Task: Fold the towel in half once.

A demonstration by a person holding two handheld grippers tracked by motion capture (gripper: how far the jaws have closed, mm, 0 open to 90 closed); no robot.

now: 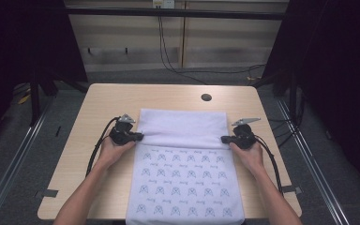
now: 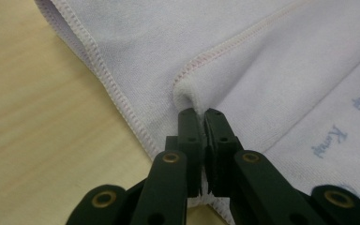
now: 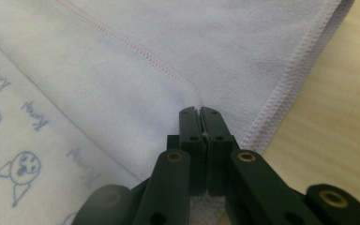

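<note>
Lying lengthwise front-to-back: towel

- The table is bright from light above, and the room around it is very dark.
- The high view looks a bit soft.
- Close up, the towel is sharp, with its far edges blurry.

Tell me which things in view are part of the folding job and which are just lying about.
Part of the job:
- towel, far part folded over the printed side
- left tool, shut on the folded edge
- right tool, shut on the same edge

Just lying about:
- table
- round hole in the tabletop
- cables on the floor behind
</note>
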